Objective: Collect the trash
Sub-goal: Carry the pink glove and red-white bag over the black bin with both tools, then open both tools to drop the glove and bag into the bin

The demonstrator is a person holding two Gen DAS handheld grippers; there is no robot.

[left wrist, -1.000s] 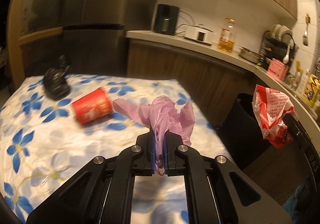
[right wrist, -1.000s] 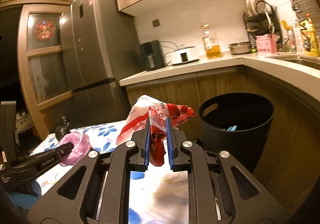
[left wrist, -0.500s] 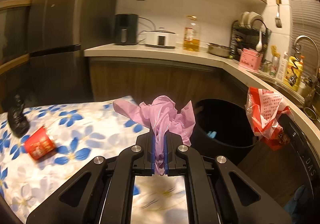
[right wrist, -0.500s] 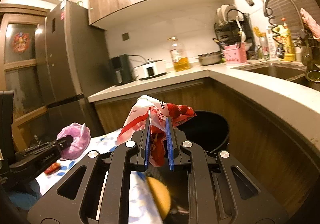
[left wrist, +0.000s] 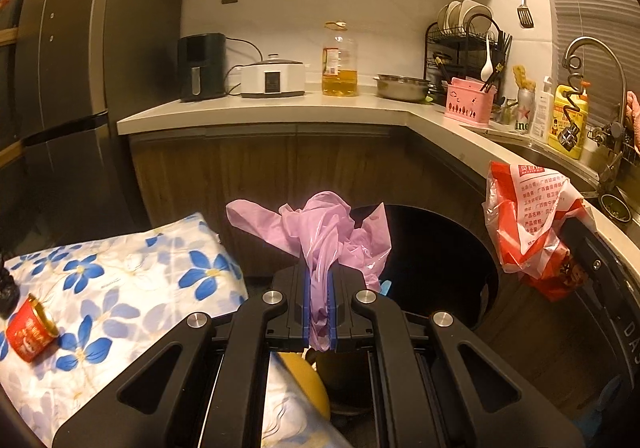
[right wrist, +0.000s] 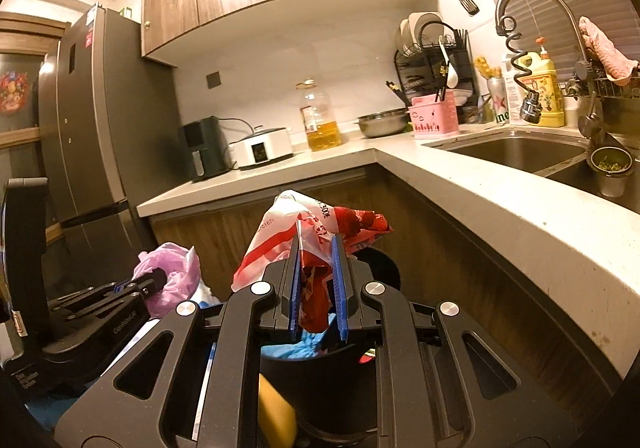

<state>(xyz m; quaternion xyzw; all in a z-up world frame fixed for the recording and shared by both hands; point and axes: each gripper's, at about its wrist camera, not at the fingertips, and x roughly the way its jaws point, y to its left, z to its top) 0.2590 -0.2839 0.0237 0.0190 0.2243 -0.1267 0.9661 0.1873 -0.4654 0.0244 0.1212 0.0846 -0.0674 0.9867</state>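
My left gripper [left wrist: 319,280] is shut on a crumpled purple plastic bag [left wrist: 320,236], held over the near rim of the black trash bin [left wrist: 448,256]. My right gripper [right wrist: 316,268] is shut on a red-and-white plastic bag [right wrist: 296,228] just above the same trash bin [right wrist: 380,264]. In the left wrist view the red-and-white bag [left wrist: 528,224] hangs at the right, over the bin's far side. In the right wrist view the purple bag [right wrist: 172,276] shows at the left. A red can [left wrist: 32,328] lies on its side on the flowered table [left wrist: 120,288].
The bin stands in the corner under an L-shaped counter [right wrist: 480,199] with wooden cabinet fronts close behind it. A sink and tap [right wrist: 520,151] are at the right, a dark fridge [left wrist: 64,87] at the left. A yellow object [left wrist: 308,380] sits low by the table edge.
Both grippers have swung from over the table toward the bin, each still holding its bag. The table and red can have slid to the left of the left wrist view.
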